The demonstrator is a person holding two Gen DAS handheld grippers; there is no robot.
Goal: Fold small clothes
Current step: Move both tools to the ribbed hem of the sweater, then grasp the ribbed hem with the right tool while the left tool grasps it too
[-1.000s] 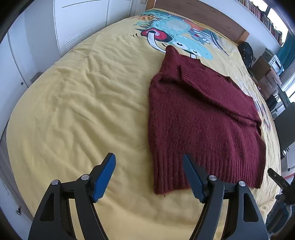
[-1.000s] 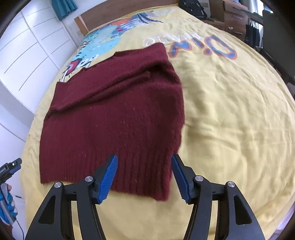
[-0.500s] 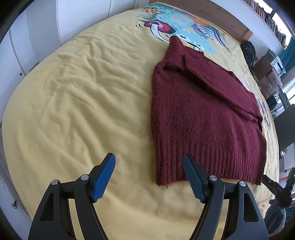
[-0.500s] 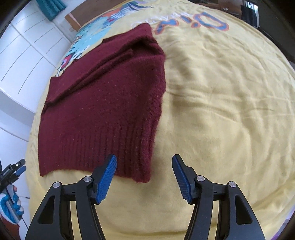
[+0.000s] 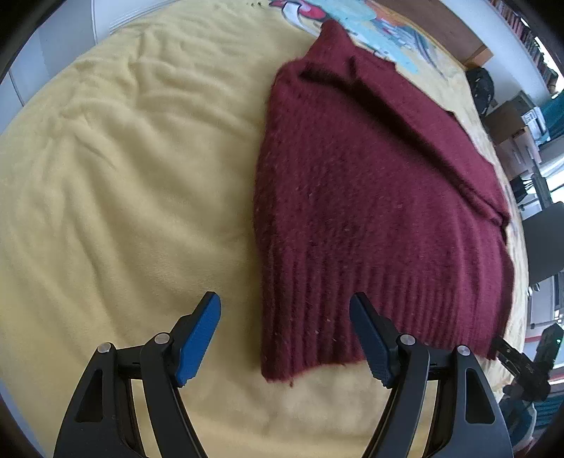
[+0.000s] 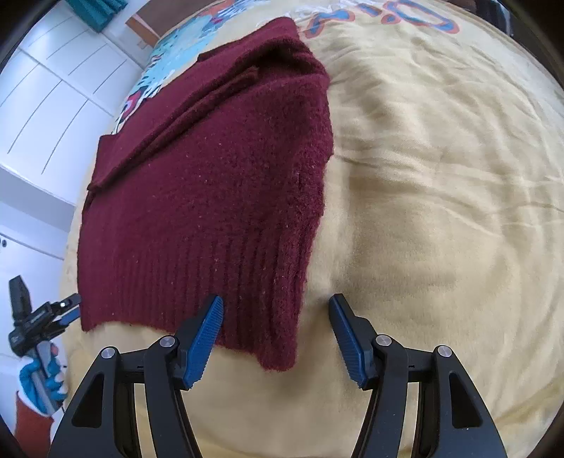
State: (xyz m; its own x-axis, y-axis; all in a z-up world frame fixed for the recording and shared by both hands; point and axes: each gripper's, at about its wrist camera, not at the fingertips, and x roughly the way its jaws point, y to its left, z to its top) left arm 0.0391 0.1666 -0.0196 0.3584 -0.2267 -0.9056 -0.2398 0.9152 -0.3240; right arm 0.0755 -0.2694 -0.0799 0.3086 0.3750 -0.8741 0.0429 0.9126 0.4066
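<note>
Yellow bedding covered the bed [image 5: 116,183], wrinkled and printed near its far end with a bright cartoon picture [image 5: 370,24] and big orange-and-blue letters [image 6: 384,17], cut off by the picture edge and not legible. White cupboard doors [image 6: 46,91] stood beside the bed. On the cover lay a dark red knitted sweater [image 5: 370,197], its sleeves folded in across the body and its ribbed hem nearest the cameras. The left gripper [image 5: 285,338] hung over the hem's left corner with its blue-padded jaws wide apart, one on either side of that corner, pressing on nothing. The right gripper [image 6: 275,338] was likewise wide open and empty, straddling the hem's right corner, its left pad over the ribbing and its right pad over bare bedding. A blue-and-white gloved hand [image 6: 38,377] showed at the right wrist view's lower left edge.
</note>
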